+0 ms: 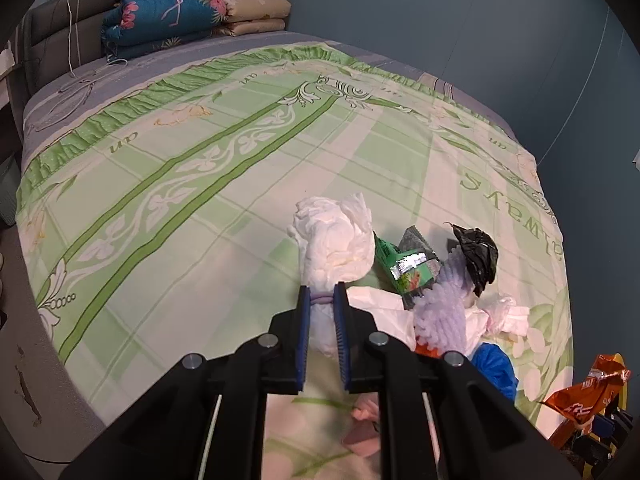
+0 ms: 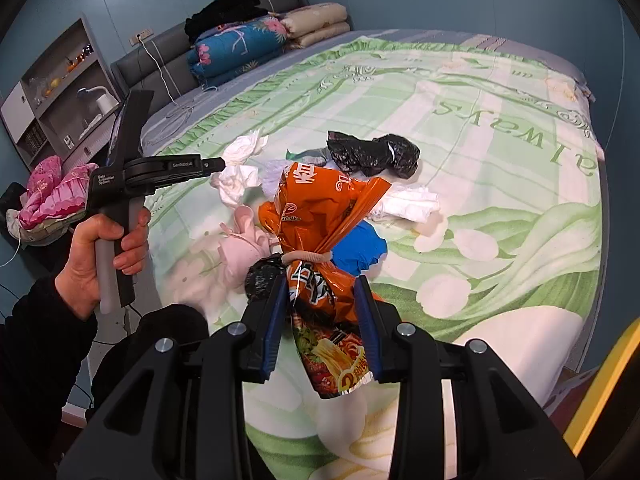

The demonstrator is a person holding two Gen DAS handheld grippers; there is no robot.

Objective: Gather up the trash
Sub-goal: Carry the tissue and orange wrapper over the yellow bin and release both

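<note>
Both tongs grip trash above the bed: the left gripper stands narrow, its blue pads pinching the banded neck of a white tissue bundle, and the right gripper clamps an orange noodle wrapper just below its hair-tie band. Beyond the wrapper, on the green floral bedsheet, the remaining pile lies together: a black plastic bag, white crumpled tissues, a blue bag and a pink bundle. From the left wrist a green snack wrapper and a lilac fuzzy cloth also show beside the tissue bundle. The wrapper hides much of the pile, and the pink bundle is blurred. A hand holds the left tool's handle.
</note>
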